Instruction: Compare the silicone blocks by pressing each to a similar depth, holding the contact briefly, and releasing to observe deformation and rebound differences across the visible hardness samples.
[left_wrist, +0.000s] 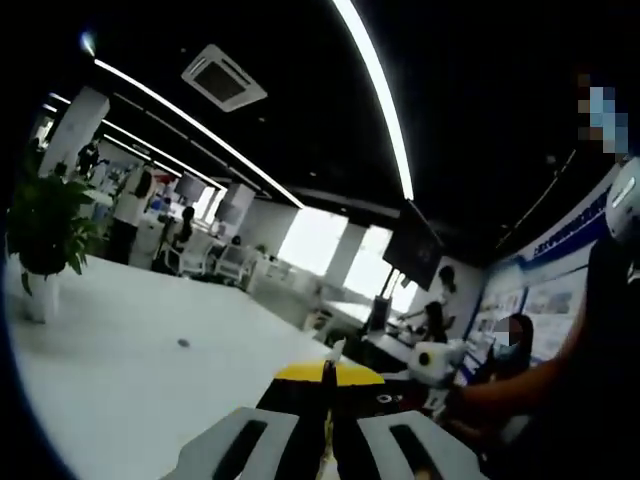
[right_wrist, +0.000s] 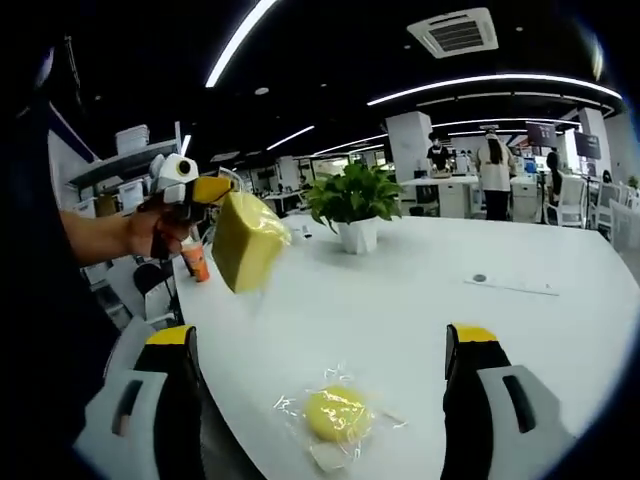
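The left hand-held gripper (right_wrist: 205, 190) is holding a yellow silicone block (right_wrist: 247, 240) in the air over the counter (right_wrist: 420, 290), its jaws clamped on it. The right hand-held gripper (right_wrist: 320, 370) is standing wide apart above a second round yellow sample (right_wrist: 338, 412) in clear wrap, which seems not pressed yet. The left gripper view is showing closed jaws, a plant (left_wrist: 45, 225) and the ceiling.

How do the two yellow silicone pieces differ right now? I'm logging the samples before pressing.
The block is large, flat-faced and squarish; the round piece is small and domed. The block is held in the air, tilted, shut in the left claw; the round piece lies on the white table between the open jaws of the right claw. The round piece sits in a clear wrapper. Both are yellow.
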